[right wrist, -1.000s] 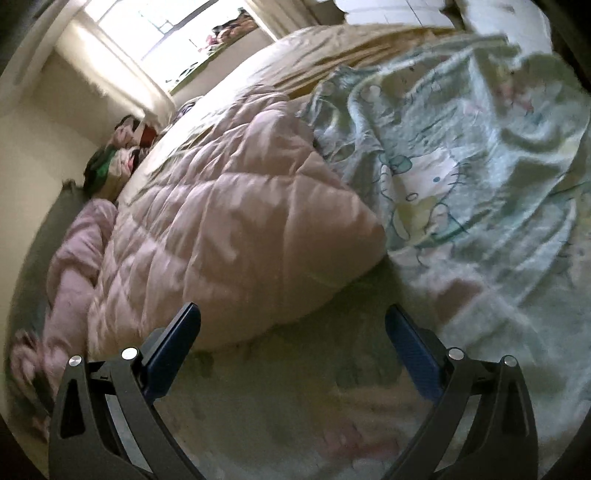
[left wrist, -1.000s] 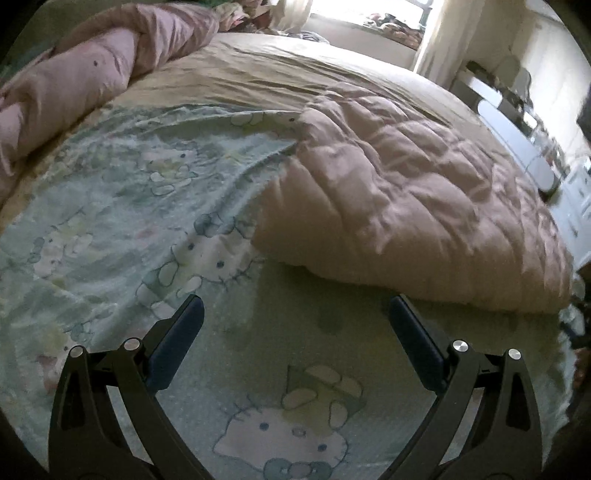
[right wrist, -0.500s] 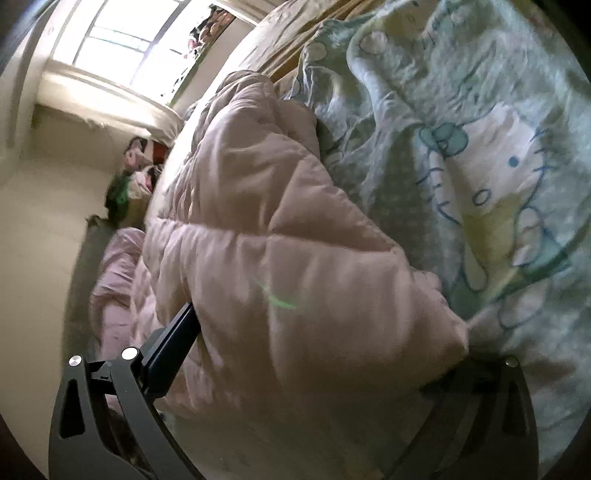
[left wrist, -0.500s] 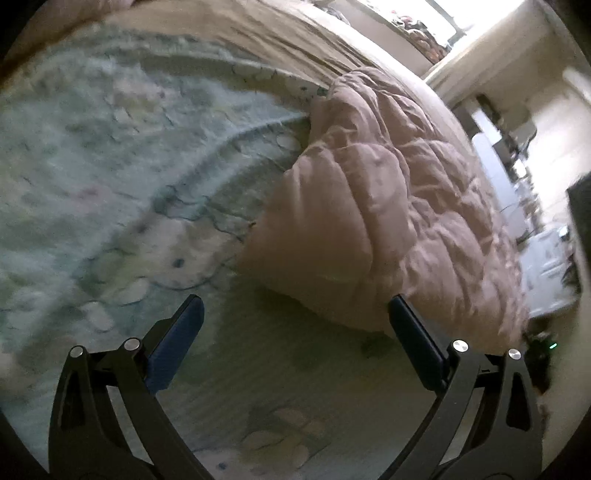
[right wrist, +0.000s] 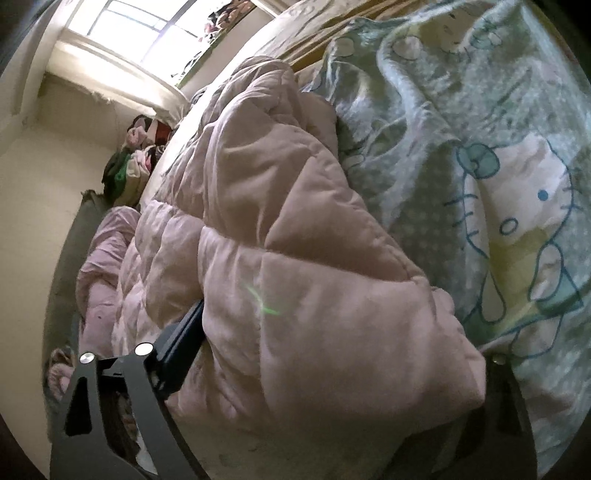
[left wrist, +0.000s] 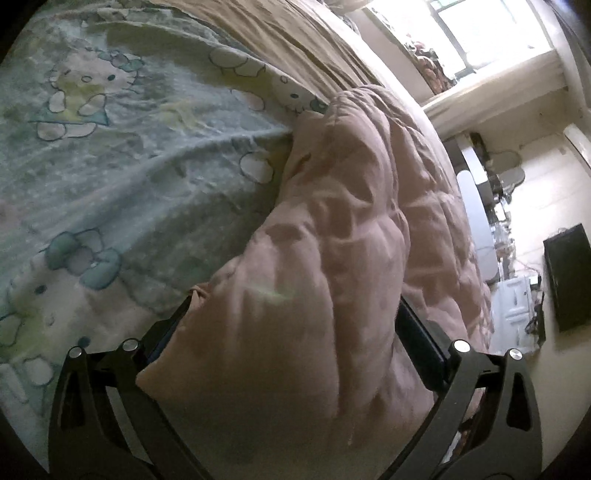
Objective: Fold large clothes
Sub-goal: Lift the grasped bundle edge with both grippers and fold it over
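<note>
Both grippers straddle pink quilt [left wrist: 332,240] corners at lower frame: left gripper [left wrist: 295,317] wide, right gripper [right wrist: 332,347] closing, grip unclear.

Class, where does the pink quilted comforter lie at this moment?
In both wrist views the pink quilted comforter lies on the cartoon-cat bedsheet, a corner of it between each gripper's fingers, the window beyond.

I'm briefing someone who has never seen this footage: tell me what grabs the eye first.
A puffy pink quilted comforter fills the middle of both wrist views, one corner between each gripper's fingers. The right gripper has just been closing around its corner; the left gripper straddles the other. Beside it spreads a pale green cartoon-cat sheet, with a bright window beyond.
</note>
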`<state>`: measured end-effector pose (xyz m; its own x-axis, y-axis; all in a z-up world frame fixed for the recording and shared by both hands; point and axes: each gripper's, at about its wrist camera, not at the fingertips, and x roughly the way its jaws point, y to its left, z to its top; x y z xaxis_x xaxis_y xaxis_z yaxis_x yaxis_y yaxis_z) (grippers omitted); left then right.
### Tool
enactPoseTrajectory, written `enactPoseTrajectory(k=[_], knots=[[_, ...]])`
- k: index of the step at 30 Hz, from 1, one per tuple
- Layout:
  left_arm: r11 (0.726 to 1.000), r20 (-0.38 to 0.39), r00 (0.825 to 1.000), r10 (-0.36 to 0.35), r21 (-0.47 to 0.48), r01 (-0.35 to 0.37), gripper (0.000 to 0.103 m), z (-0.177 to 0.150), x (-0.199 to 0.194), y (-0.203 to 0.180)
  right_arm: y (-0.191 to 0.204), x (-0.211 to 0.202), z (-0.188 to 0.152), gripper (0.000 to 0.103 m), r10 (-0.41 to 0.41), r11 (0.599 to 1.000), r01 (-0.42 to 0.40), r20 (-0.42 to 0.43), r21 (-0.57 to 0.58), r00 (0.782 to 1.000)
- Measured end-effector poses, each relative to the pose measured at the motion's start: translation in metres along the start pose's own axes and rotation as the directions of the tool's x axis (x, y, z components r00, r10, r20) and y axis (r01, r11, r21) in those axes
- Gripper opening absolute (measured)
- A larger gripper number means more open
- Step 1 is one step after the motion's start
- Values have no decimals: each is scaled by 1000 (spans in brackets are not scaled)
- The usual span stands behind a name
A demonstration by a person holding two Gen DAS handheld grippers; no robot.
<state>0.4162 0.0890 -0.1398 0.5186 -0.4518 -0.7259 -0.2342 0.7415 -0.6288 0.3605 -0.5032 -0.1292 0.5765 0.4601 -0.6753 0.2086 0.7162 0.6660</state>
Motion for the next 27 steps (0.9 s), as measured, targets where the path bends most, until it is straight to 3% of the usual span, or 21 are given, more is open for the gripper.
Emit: enactPoseTrajectory(k=[3, 5, 6, 10, 13, 17, 21, 27], knots=[[1000, 16, 1000, -10, -1, 10, 93, 1, -1, -2, 7, -4, -1, 69, -16, 999, 17, 17, -41, 1000], [1000, 36, 999, -14, 1, 14, 84, 0, -3, -2, 15, -8, -2, 54, -28, 996, 30, 25, -82, 999], [1000, 51, 999, -19, 19, 18, 72, -2, -7, -4, 21, -11, -2, 51, -38, 993, 41, 29, -109, 999], [986, 112, 993, 20, 164, -38, 44, -5, -23, -32, 50, -20, -5, 36, -105, 967, 115, 59, -226, 993], [960, 155, 987, 50, 264, -90, 34, -7, -37, -54, 82, -25, -12, 30, -183, 921, 212, 117, -327, 976], [906, 222, 972, 72, 393, -157, 27, -15, -56, -87, 115, -33, -24, 26, -229, 853, 296, 201, -429, 952], [858, 262, 962, 80, 474, -200, 25, -24, -73, -108, 141, -43, -36, 25, -211, 799, 323, 267, -507, 940], [842, 273, 960, 68, 501, -202, 24, -32, -92, -110, 153, -54, -41, 24, -160, 779, 301, 290, -550, 943]])
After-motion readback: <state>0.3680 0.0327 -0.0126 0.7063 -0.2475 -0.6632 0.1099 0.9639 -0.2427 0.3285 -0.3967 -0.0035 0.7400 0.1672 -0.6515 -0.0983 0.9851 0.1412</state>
